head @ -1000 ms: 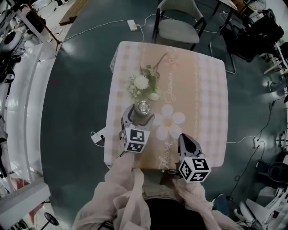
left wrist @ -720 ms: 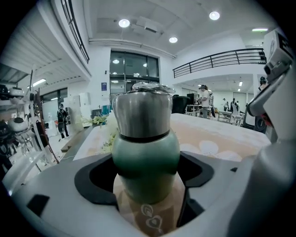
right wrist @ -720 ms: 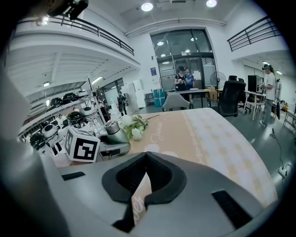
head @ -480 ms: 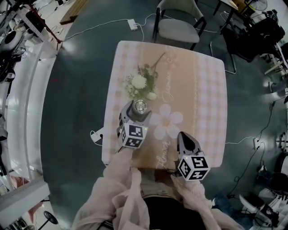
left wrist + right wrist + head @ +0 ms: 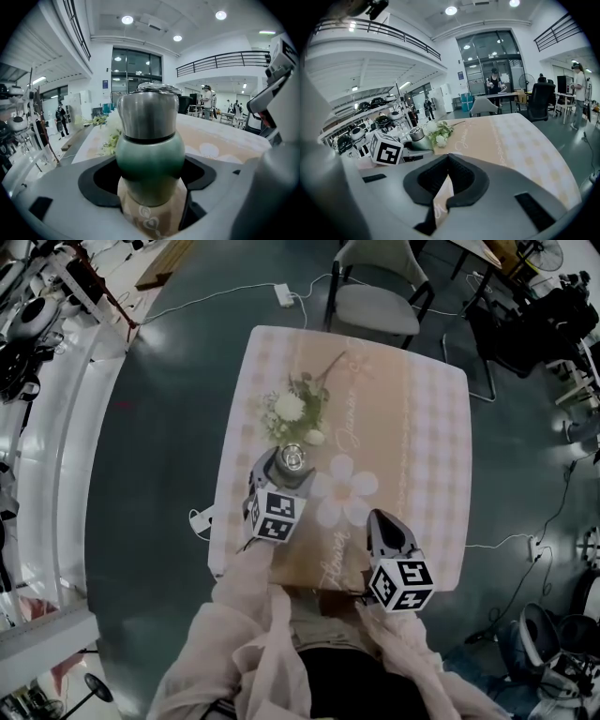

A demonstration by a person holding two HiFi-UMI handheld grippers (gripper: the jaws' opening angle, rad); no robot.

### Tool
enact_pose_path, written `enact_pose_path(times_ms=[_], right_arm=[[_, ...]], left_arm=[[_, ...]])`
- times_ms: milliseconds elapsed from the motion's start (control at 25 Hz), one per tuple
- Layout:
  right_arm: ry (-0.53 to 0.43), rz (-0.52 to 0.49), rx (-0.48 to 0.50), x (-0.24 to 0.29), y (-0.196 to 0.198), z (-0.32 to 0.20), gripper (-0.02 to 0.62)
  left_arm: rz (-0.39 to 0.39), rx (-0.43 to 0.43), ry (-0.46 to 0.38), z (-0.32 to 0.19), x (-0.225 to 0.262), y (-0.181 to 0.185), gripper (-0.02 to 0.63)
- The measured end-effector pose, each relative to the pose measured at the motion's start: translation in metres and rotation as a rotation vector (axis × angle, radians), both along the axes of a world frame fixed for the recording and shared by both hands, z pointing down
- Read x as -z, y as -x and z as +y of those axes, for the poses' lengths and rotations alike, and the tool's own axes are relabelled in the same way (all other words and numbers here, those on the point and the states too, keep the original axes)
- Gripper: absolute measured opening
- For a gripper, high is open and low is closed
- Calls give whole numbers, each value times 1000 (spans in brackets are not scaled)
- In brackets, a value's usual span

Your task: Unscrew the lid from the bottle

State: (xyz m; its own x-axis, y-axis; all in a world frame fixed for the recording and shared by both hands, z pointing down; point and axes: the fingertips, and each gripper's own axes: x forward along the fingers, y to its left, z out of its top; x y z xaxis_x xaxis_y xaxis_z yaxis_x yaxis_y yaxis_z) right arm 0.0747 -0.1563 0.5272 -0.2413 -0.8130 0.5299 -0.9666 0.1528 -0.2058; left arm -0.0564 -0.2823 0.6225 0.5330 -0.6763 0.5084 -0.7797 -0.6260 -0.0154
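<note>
The bottle [image 5: 150, 154] stands upright on the left part of the surface [image 5: 422, 446], which is covered by a checked cloth with a printed daisy. The left claw [image 5: 281, 476] pinches the green body of the bottle from both sides, just under the steel lid [image 5: 149, 112]; the lid sits on the bottle. A bunch of white flowers [image 5: 298, 409] lies just beyond the bottle. The right claw [image 5: 447, 161] is pressed together with nothing in it. It hangs over the near edge of the surface, well apart from the bottle. A grey chair [image 5: 375, 296] stands at the far side.
</note>
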Motion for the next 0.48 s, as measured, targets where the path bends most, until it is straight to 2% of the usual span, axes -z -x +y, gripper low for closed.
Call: enact_pose_path(times_ms=[240,480], right_arm=[[-19,-8,8,10,-11,8,14],[-50,-20,16,18,-24,16,14]], left_arm=[[15,-38,-6,19,19,-20,390],[12,-122,-30,47,53,-45,390]])
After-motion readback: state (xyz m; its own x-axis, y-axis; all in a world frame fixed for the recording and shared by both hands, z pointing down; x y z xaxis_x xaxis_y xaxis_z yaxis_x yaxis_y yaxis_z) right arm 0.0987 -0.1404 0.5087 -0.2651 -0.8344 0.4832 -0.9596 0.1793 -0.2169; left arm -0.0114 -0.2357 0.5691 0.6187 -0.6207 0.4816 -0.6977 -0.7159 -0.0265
